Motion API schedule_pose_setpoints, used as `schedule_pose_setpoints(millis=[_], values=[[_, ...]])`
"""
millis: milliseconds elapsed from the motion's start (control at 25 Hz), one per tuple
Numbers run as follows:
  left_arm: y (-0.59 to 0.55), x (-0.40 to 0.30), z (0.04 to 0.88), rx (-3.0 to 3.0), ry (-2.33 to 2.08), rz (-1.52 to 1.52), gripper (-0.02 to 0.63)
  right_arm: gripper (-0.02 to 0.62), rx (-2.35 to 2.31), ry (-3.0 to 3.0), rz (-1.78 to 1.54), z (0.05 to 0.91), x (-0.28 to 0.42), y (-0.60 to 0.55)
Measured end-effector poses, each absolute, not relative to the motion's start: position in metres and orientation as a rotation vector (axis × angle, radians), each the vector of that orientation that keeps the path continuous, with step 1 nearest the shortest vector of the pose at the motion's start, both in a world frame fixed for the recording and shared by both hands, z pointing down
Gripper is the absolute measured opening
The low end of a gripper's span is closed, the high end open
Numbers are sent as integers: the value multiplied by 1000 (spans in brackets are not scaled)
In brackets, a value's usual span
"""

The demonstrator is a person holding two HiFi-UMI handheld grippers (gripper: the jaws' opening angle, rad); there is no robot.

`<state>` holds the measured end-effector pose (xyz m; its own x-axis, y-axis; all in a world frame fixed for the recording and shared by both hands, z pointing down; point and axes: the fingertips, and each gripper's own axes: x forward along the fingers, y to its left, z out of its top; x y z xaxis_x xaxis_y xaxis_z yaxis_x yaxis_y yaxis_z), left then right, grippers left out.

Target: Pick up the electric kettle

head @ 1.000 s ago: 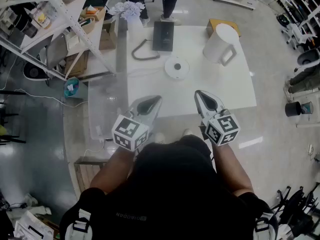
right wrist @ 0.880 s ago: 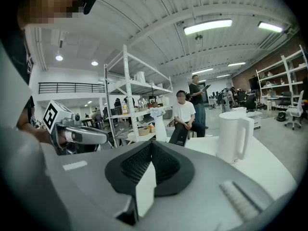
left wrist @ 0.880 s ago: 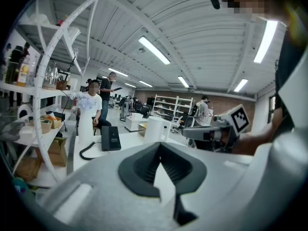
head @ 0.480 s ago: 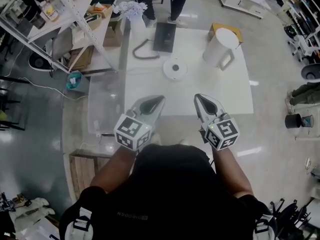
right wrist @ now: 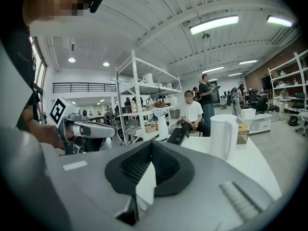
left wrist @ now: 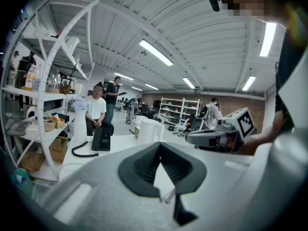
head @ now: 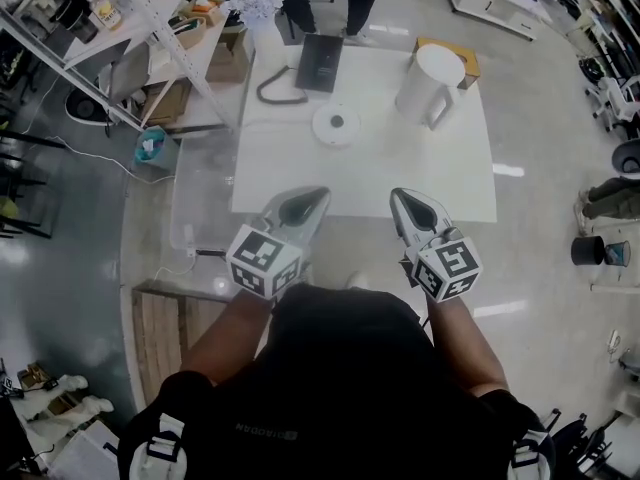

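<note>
Electric kettle [head: 430, 83] sits far right on the surface [head: 450, 183]; left gripper [head: 308, 199] and right gripper [head: 402, 195] hover at the near edge, jaws clenched, empty.

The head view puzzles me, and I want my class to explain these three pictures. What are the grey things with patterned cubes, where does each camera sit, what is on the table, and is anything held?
There is no robot here. A person holds a two-jaw tool in each hand, the left gripper and the right gripper; the patterned cubes are part of them. The head view looks down from the person's head. Each gripper view looks along that gripper's own jaws. On the white table are a white electric kettle, a round white base apart from it, and a black telephone. Both grippers' jaws are closed and empty, so nothing is held.
</note>
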<state>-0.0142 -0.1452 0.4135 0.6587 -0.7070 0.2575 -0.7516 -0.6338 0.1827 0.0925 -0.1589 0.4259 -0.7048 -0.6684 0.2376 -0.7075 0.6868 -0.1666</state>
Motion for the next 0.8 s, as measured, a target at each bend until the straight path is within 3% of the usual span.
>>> schedule_pose_setpoints(millis=[360, 800], values=[[-123, 17, 407, 2547, -1267, 205, 3, 5, 1056, -2778, 380, 427, 124, -139], [-117, 10, 410, 2558, -1269, 260, 3, 5, 1043, -2795, 397, 427, 114, -132]])
